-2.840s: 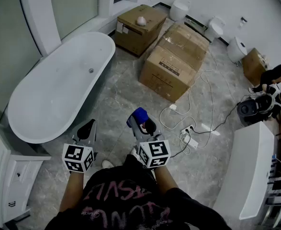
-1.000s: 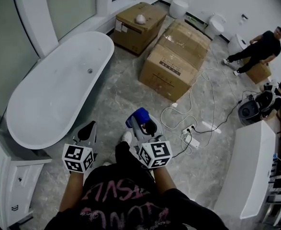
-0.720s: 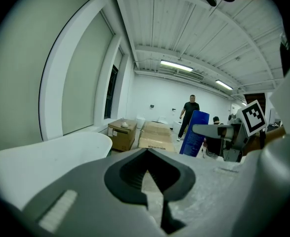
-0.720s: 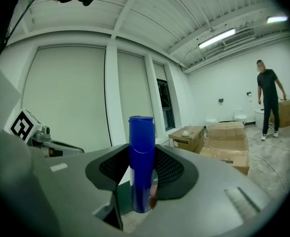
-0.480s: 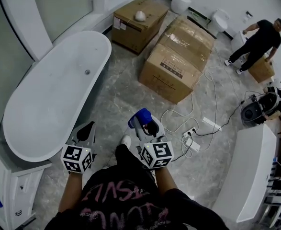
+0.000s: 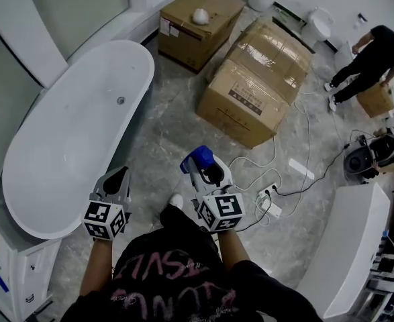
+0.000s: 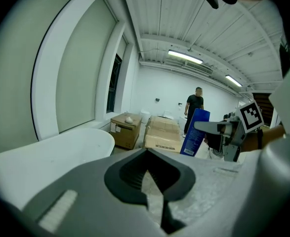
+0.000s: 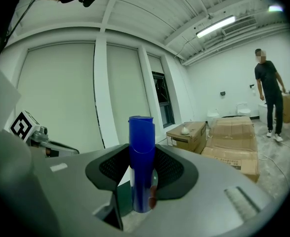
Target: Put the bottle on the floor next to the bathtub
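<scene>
My right gripper (image 6: 203, 168) is shut on a blue bottle (image 6: 197, 158), held upright above the grey marble floor. In the right gripper view the blue bottle (image 8: 142, 163) stands between the jaws of the right gripper (image 8: 141, 189). The white bathtub (image 6: 69, 133) lies to the left, its rim beside my left gripper (image 6: 118, 178). That left gripper (image 7: 149, 181) is shut with nothing in it. From the left gripper view the bottle (image 7: 194, 132) shows to the right, and the bathtub (image 7: 61, 149) to the left.
Two large cardboard boxes (image 6: 257, 79) and a smaller one (image 6: 197, 25) stand beyond the tub. Cables and a power strip (image 6: 269, 203) lie on the floor at right. A person (image 6: 374, 56) stands at the far right near toilets. A white cabinet (image 6: 12, 274) is at lower left.
The view has shifted forward toward the tub; both grippers keep their hold and spacing. The person at the far right stood up and walked beside a box.
</scene>
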Action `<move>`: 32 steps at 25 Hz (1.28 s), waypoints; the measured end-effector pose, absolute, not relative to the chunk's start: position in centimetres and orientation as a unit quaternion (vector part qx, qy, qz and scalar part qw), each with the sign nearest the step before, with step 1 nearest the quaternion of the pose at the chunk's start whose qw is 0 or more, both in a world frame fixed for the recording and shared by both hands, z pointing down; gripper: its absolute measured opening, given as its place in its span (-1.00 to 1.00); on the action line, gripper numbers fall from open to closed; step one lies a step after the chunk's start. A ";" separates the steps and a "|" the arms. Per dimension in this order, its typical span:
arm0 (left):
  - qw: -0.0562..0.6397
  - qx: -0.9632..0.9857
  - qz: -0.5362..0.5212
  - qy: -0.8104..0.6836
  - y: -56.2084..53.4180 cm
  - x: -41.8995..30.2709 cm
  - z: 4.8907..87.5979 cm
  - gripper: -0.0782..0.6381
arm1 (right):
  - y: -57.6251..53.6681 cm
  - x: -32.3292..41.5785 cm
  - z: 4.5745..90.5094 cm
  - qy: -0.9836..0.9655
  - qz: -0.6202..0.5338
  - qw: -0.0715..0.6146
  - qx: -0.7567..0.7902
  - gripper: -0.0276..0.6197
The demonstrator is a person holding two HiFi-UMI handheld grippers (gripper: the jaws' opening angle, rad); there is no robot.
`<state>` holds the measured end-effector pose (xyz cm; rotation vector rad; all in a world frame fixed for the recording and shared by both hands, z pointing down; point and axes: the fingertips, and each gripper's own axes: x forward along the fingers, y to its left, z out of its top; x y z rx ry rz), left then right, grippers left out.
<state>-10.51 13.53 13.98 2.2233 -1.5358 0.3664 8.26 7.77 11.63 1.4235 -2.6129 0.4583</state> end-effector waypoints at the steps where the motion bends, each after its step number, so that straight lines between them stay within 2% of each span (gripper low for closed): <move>1: 0.207 0.797 0.133 -0.551 12.7 -10.2 13.9 -0.78 | 6.9 8.3 11.6 -0.868 0.152 0.066 0.469 -0.35; 15: 0.200 0.793 0.154 -0.554 7.2 -8.1 13.2 -0.78 | -0.2 10.2 11.1 -0.876 0.154 0.062 0.452 -0.35; 32: 0.187 0.794 0.132 -0.563 1.1 -9.5 13.1 -0.78 | -4.2 7.8 11.8 -0.880 0.137 0.073 0.449 -0.35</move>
